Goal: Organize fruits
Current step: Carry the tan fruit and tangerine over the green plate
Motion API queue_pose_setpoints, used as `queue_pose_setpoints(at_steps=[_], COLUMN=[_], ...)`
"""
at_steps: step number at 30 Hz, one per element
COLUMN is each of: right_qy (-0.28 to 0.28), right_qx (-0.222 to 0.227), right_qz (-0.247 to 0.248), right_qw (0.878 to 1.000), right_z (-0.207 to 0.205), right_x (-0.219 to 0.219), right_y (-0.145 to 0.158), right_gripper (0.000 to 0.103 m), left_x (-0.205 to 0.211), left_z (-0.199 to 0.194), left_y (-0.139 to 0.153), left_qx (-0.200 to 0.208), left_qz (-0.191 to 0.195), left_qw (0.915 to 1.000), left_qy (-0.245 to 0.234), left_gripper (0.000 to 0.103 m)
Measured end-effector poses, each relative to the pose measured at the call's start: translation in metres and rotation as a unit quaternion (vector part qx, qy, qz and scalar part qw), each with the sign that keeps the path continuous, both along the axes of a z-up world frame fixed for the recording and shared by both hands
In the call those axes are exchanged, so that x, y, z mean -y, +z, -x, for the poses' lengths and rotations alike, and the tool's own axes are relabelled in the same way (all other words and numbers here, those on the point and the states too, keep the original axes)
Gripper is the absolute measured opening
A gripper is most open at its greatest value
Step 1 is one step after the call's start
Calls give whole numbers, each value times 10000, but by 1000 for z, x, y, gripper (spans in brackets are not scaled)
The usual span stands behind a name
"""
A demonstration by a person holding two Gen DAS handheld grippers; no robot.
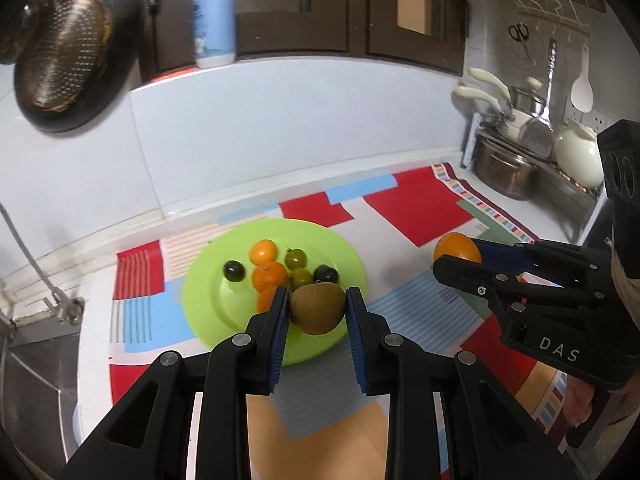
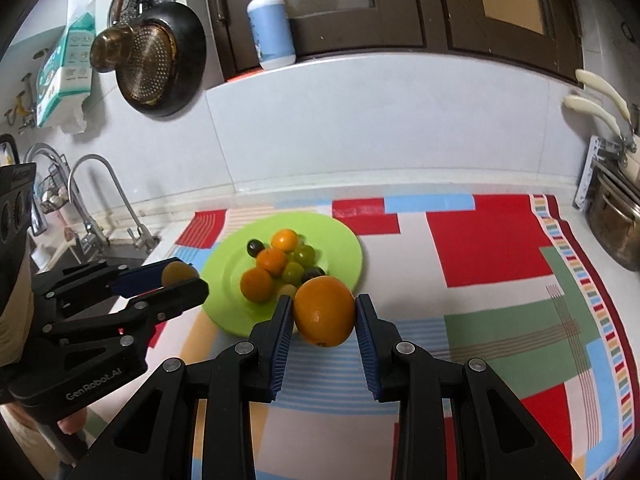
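— gripping what, left gripper [image 1: 318,308]?
— clamped on kiwi [image 1: 318,307], above green plate [image 1: 208,304] rim.
— right gripper [image 2: 324,316]?
— pinched around orange [image 2: 325,316], just beside same plate, over patterned cloth [image 2: 492,248].

Kiwi [image 2: 179,273] half hidden between pads; one small orange [image 1: 267,300] partly behind left hand-held gripper [image 1: 318,308].

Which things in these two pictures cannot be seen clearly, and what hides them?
- Right wrist view: a pale fruit on the green plate is mostly hidden by the right gripper and its orange.
- Left wrist view: the lowest orange fruit on the plate is half hidden by a finger of the left gripper, which holds the kiwi.
- Left wrist view: the scissors on the wall are too small for detail.
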State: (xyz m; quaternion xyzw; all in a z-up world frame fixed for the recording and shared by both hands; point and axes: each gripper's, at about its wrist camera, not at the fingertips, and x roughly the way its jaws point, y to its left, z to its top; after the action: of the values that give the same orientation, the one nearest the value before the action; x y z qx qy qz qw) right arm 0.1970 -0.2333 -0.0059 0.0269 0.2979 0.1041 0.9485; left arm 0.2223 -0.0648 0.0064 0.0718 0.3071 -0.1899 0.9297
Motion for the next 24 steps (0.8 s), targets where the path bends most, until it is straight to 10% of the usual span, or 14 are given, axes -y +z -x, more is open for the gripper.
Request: queue_pose_setpoints(at_steps=[24], right_qy=[164], right_qx=[-28], right_qz=[182], right_qw=[9997], right_z=[-61], right_x=[-24], right_y=[6], right_gripper=[33], left_x=[-35], left_z=[-42], left_y=[3], left_qx=[47], left_qz=[-65], left_qw=[9980], left_qy=[633], left_gripper=[28])
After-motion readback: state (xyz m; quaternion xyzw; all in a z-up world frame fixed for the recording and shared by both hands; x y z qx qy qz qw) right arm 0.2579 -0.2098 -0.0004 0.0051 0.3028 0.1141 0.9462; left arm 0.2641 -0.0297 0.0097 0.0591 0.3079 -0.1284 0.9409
